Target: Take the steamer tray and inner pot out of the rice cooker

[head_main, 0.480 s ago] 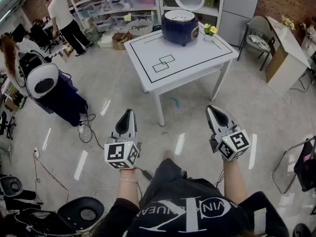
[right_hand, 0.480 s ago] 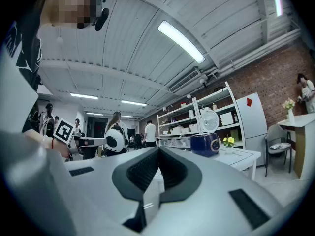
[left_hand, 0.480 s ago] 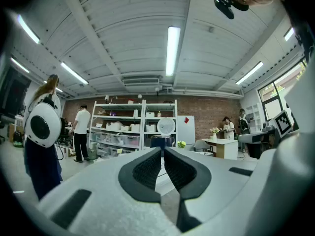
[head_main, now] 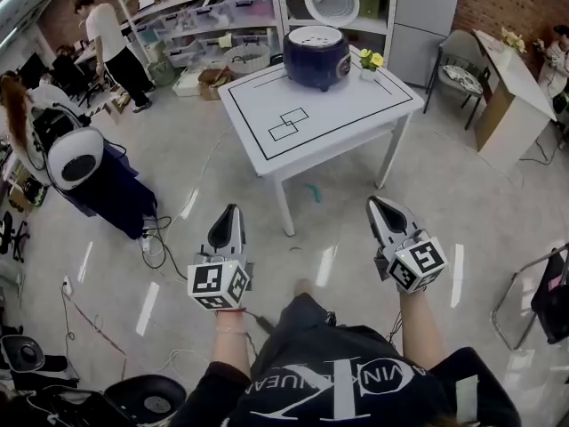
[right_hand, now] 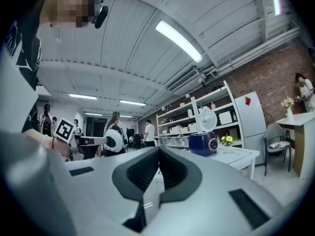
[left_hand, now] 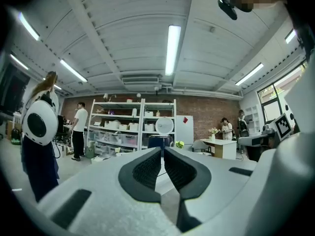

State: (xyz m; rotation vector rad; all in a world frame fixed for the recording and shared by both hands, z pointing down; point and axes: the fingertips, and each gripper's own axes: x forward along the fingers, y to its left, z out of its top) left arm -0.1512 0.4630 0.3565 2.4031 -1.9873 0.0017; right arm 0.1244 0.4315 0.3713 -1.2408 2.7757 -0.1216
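At the table's (head_main: 329, 114) far edge, the rice cooker (head_main: 317, 56) shows too small in the head view for me to tell what sits inside its open top. In the left gripper view, my left claw (left_hand: 161, 151), tips together, hides its base.

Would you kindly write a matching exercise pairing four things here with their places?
Things: 1 dark blue round rice cooker; 2 small pot of yellow flowers; 3 white square table; 4 grey padded chair.
Places: A on the floor, right of the table; B just right of the cooker; C at the table's far edge, lid up; D under the cooker, marked with black lines.
Pairs: 1-C, 2-B, 3-D, 4-A.
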